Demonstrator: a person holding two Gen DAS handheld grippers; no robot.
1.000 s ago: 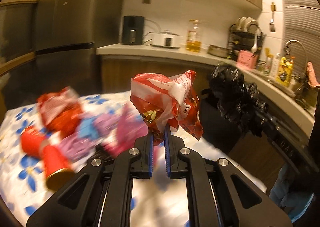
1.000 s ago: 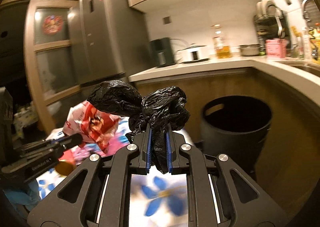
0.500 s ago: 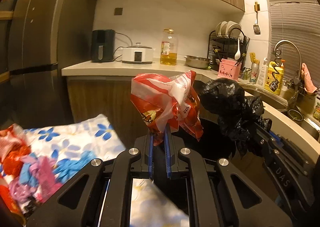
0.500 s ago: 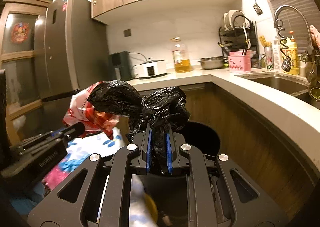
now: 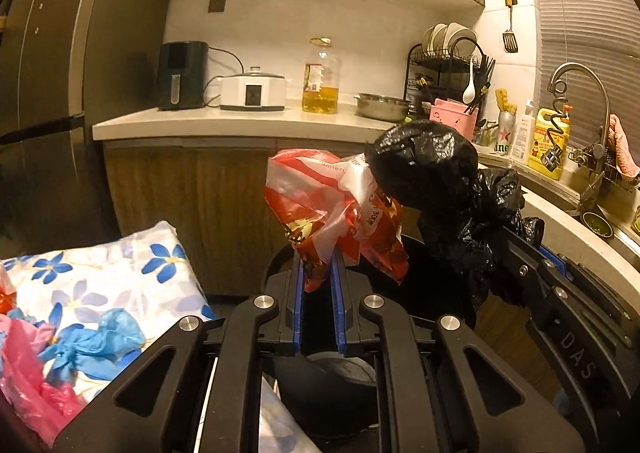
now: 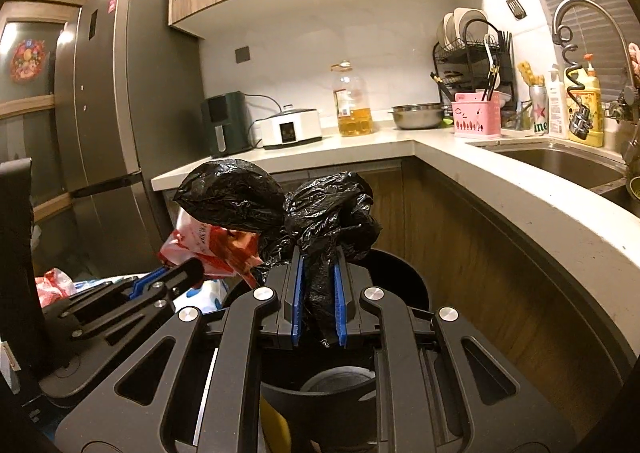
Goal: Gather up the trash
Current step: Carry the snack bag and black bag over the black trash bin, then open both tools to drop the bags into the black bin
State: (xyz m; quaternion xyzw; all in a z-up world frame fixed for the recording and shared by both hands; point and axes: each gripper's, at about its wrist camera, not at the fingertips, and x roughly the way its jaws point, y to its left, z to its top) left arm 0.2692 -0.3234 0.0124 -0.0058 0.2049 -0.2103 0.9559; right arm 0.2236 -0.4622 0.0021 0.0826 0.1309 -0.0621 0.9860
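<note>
My left gripper [image 5: 316, 265] holds a crumpled red and white plastic bag [image 5: 320, 205] upright between its blue pads; its jaws are opening slightly, with the bag still pinched between them. Close on the right, my right gripper [image 5: 532, 253] is shut on a bunched black plastic bag [image 5: 424, 165]. In the right wrist view the black bag [image 6: 332, 209] rises from my right gripper [image 6: 318, 265], with the red and white bag [image 6: 208, 241] and my left gripper [image 6: 188, 269] to its left. A round black trash bin [image 6: 404, 277] stands open right below both grippers.
The table with a flowered cloth [image 5: 120, 273] lies at the left, carrying a blue bag [image 5: 96, 341] and a pink bag [image 5: 24, 373]. A curved kitchen counter [image 6: 520, 213] with a sink [image 6: 560, 165] wraps the right side. A tall fridge [image 6: 112, 113] stands at the left.
Both grippers swung with their bags away from the table and over the black bin. The table trash slid off to the left edge. The left pads stand slightly wider apart.
</note>
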